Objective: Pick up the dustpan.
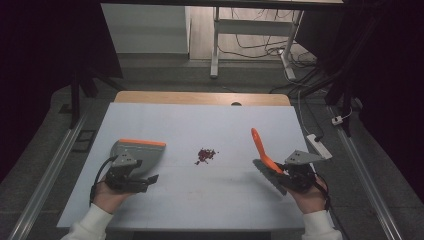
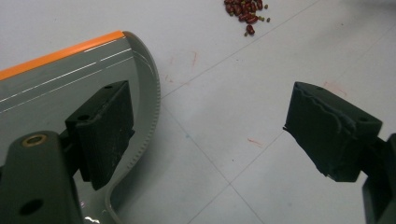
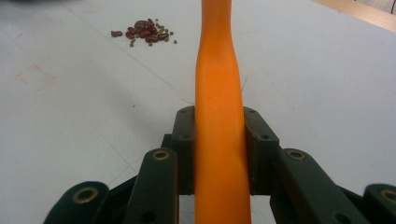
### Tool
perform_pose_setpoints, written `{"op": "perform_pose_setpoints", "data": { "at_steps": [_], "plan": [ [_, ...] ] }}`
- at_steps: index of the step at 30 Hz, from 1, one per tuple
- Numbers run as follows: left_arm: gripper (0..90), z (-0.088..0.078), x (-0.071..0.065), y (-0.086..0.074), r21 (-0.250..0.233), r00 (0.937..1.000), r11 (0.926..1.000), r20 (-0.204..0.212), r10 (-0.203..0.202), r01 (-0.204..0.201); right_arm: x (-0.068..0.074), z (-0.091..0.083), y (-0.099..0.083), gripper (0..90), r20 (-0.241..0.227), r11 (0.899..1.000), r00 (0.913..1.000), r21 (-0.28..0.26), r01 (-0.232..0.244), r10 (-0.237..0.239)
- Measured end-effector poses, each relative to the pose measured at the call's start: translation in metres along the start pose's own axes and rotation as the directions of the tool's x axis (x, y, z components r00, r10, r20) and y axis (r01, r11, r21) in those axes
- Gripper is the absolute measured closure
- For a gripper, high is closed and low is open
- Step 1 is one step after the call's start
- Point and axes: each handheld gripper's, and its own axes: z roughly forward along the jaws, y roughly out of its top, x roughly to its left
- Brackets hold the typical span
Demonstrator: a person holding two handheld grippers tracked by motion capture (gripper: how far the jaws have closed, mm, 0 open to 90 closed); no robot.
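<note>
barely started imo: right gripper (image 3: pixel 219 140) is clamped on the orange-handled brush (image 1: pixel 261 148), left gripper (image 2: pixel 210 135) gapes open beside the grey plastic dustpan with orange edge (image 1: pixel 141 150), small pile of red beans (image 1: pixel 205 155) still unswept.

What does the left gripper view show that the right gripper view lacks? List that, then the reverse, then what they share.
Left gripper view: the grey dustpan with its orange edge, and the left gripper with its jaws wide apart, one above the pan.
Right gripper view: the orange brush handle, clamped between the jaws of the right gripper.
Both: the small pile of red beans and the white table.
</note>
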Motion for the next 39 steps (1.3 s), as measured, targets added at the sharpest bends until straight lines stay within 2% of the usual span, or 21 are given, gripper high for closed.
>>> {"op": "perform_pose_setpoints", "data": {
  "at_steps": [8,11,13,16,18,25,30,36,39],
  "plan": [
    [16.7,-0.001,0.000,0.000,0.003,1.0000,1.0000,0.003,0.004,-0.004,-0.003,-0.002,0.000,69.9,-0.002,0.999,0.9998,-0.037,-0.018,0.017],
    [16.9,-0.004,0.003,-0.001,-0.003,1.0000,1.0000,0.003,-0.005,0.005,-0.004,-0.002,0.002,69.9,-0.007,0.998,0.9993,-0.056,-0.038,0.038],
    [17.0,-0.005,0.004,0.001,-0.013,0.9999,0.9999,0.006,-0.011,0.011,-0.002,-0.002,0.003,69.9,-0.006,0.998,0.9995,-0.053,-0.031,0.030],
    [17.1,-0.007,0.000,0.004,-0.018,0.9999,0.9998,0.004,0.012,-0.012,-0.001,-0.002,0.004,69.9,0.008,0.998,0.9995,-0.050,-0.029,0.029],
    [17.1,-0.008,-0.002,0.004,-0.015,0.9999,0.9998,0.006,0.012,-0.012,0.000,-0.002,0.005,69.9,0.007,0.998,0.9994,-0.056,-0.033,0.034],
    [17.6,-0.010,-0.012,0.011,-0.003,0.9996,0.9997,-0.016,0.023,-0.023,-0.001,0.000,0.007,69.9,-0.010,0.997,0.9992,-0.062,-0.039,0.038],
    [18.3,-0.009,-0.021,0.020,0.017,0.9968,0.9982,-0.056,0.058,-0.057,0.001,0.003,0.007,69.9,-0.019,0.998,0.9995,-0.057,-0.028,0.027],
    [18.2,-0.014,-0.029,0.033,0.024,0.9938,0.9974,-0.086,0.069,-0.067,0.002,-0.001,0.007,69.9,-0.026,0.997,0.9994,-0.067,-0.026,0.024],
    [17.8,-0.014,-0.029,0.038,0.039,0.9941,0.9970,-0.083,0.070,-0.066,0.002,0.000,0.007,69.9,-0.023,0.998,0.9994,-0.063,-0.028,0.027]
  ]
}}
